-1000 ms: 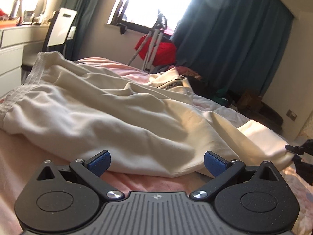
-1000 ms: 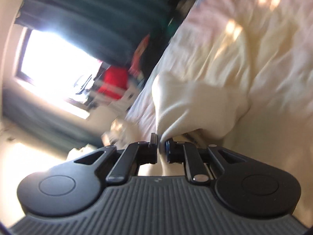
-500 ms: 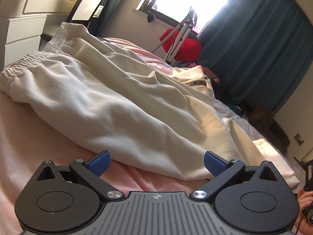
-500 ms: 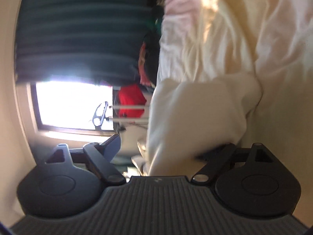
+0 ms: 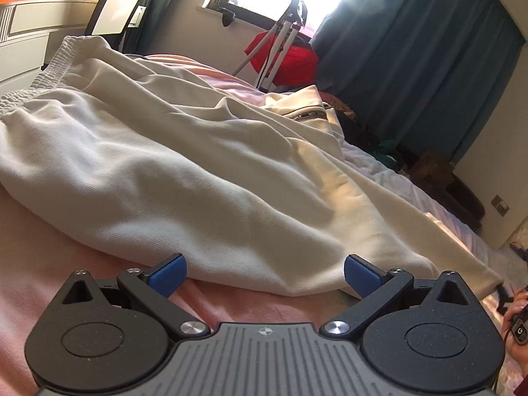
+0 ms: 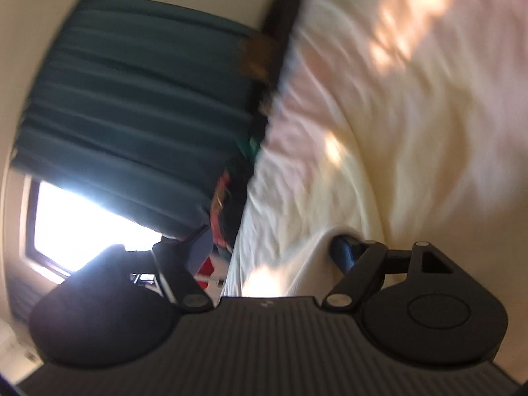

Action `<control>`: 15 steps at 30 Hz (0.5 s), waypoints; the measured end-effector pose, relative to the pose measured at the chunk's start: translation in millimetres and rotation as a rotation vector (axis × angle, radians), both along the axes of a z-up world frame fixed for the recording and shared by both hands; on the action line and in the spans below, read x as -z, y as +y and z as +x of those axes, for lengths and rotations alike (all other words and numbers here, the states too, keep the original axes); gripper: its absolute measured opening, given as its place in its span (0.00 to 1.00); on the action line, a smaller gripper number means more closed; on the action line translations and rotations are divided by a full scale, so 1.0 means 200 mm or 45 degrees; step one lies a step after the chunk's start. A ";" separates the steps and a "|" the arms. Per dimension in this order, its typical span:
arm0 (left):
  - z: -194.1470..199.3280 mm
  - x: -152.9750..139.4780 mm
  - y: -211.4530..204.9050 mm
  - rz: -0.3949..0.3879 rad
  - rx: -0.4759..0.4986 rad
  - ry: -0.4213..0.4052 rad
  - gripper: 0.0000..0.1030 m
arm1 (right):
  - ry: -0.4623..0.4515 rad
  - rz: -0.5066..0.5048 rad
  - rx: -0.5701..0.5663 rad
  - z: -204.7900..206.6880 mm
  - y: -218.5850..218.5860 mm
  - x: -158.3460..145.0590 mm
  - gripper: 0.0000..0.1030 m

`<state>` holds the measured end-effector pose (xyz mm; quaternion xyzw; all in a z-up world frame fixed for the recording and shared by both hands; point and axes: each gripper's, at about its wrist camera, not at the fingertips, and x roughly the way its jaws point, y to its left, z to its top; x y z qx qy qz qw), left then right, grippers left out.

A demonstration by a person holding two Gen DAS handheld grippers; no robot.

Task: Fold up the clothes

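Cream trousers [image 5: 204,165] lie spread across the pink bed [image 5: 39,264], with the elastic waistband at the far left and a leg running to the right edge. My left gripper [image 5: 262,272] is open, low over the sheet, its blue pads just short of the cloth's near edge with nothing between them. The right wrist view is rolled sideways and blurred. There my right gripper [image 6: 270,252] is open, and the cream cloth [image 6: 389,151] lies beyond its fingers, free of them.
A white dresser [image 5: 23,39] and a chair stand at the left. Behind the bed are a tripod with a red bag [image 5: 283,56], a bright window and dark teal curtains [image 5: 412,59]. A hand [image 5: 514,326] holding a small device shows at the lower right.
My right gripper was shut on a fold of the cream cloth one second ago; it has opened, let the cloth go and rolled sideways. The left gripper stayed open and shifted slightly.
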<state>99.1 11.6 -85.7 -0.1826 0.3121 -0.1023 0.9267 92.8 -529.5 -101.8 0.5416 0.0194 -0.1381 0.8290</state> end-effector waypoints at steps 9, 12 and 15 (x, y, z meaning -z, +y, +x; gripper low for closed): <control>-0.02 -0.03 -0.01 0.011 0.017 -0.031 1.00 | 0.010 -0.662 0.157 -0.16 0.09 -0.31 0.77; -0.03 -0.03 -0.01 0.013 0.015 -0.030 1.00 | 0.081 -0.524 0.097 -0.18 0.04 -0.27 0.77; -0.04 -0.04 -0.01 0.015 0.014 -0.029 1.00 | 0.111 -0.339 0.070 -0.24 -0.02 -0.23 0.77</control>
